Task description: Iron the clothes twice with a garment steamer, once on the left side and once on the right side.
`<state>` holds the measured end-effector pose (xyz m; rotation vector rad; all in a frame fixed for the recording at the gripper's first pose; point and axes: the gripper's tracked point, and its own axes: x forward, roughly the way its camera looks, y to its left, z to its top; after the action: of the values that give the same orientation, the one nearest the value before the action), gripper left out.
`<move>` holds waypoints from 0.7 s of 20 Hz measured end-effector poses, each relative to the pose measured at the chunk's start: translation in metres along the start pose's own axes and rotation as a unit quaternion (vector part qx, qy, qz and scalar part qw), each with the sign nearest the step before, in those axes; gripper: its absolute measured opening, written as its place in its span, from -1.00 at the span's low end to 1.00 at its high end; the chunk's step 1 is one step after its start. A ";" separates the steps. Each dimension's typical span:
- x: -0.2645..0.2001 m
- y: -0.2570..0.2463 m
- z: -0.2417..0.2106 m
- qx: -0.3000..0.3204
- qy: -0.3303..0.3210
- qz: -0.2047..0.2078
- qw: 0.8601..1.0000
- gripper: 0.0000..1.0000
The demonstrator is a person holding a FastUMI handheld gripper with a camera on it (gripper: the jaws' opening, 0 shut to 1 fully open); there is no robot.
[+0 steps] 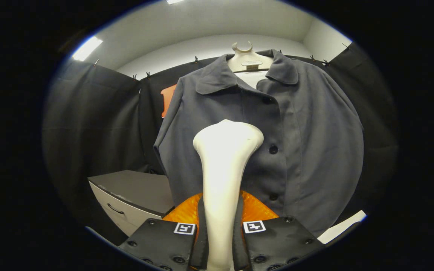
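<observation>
A dark grey buttoned shirt (307,135) hangs on a pale mannequin form (248,60) straight ahead. My gripper (221,229) is shut on the white garment steamer (224,162), both fingers pressing its slim handle. The steamer's wide head rises beyond the fingertips and sits over the shirt's left half, just left of the button line. I cannot tell whether the head touches the cloth. An orange part (256,210) of the steamer shows behind the handle, just above the fingers.
A low cabinet (134,195) with a grey top and a white drawer front stands to the left of the shirt. Black cloth walls close the booth behind and on both sides. A white strip (343,226) lies low beyond the shirt's right hem.
</observation>
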<state>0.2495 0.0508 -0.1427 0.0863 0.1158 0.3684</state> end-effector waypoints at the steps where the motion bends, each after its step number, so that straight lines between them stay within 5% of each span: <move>1: -0.001 -0.001 -0.006 0.001 0.005 -0.001 1.000 -0.35; 14: -0.024 0.003 -0.105 0.005 0.057 0.003 0.998 -0.35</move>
<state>0.2128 0.0512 -0.2437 0.0755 0.2310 0.3782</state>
